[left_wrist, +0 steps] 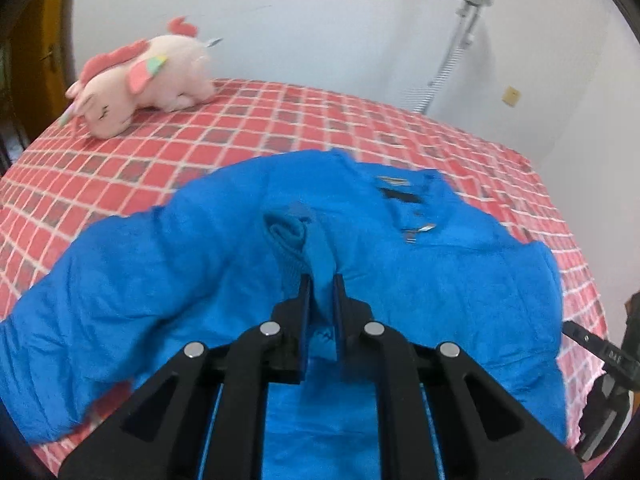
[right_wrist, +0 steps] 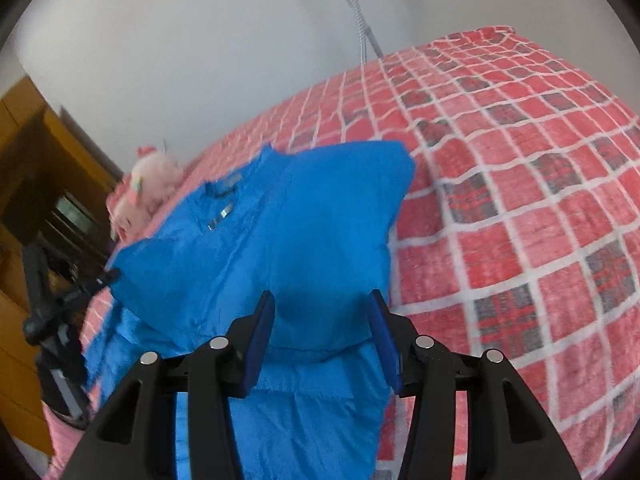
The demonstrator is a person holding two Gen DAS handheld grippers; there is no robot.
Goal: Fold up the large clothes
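A bright blue padded jacket (left_wrist: 420, 280) lies spread on a red checked bedspread (left_wrist: 280, 120). My left gripper (left_wrist: 322, 285) is shut on a raised fold of the jacket near a ribbed cuff (left_wrist: 286, 240). In the right wrist view the jacket (right_wrist: 280, 240) is bunched and folded over. My right gripper (right_wrist: 322, 310) has a thick bulge of it filling the gap between its blue pads (right_wrist: 264, 320). The right gripper (left_wrist: 600, 364) also shows at the right edge of the left wrist view. The left gripper (right_wrist: 80, 292) shows at the jacket's left edge in the right wrist view.
A pink plush toy (left_wrist: 140, 80) lies at the far left of the bed, near the white wall. A metal hose and bracket (left_wrist: 452, 60) hang on the wall behind. Wooden furniture (right_wrist: 36, 160) stands left of the bed. Bare bedspread (right_wrist: 520, 200) stretches to the right.
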